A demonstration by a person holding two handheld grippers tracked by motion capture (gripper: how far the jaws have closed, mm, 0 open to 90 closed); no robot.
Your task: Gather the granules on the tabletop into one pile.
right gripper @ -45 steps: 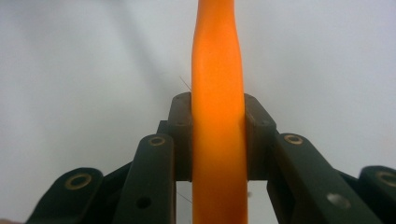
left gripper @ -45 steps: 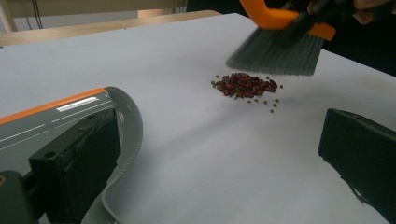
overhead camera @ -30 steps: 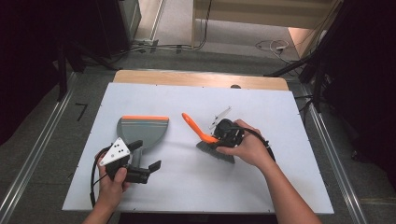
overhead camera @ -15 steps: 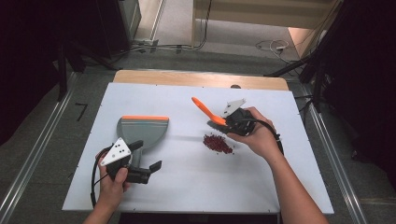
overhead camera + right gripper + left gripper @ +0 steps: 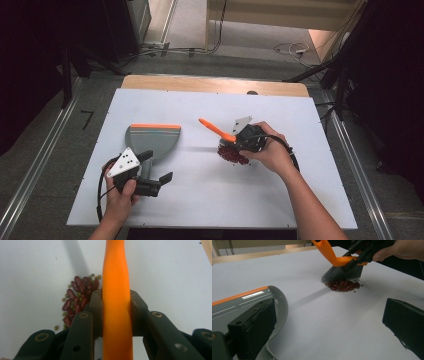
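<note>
My right gripper is clamping the orange brush over the beans mid-table; my left gripper, jaws apart, is straddling the dustpan toward the left edge.

Plastic tools on a matt table

Glossy grey dustpan with orange trim; smooth orange plastic brush; shiny red beans; matt white table, wooden far edge.

No legible text, label, brand, number or sign is found in any view. The grey plate on the left claw carries small dark dots, not characters. The dustpan, the brush handle and the white table bear no readable markings.
</note>
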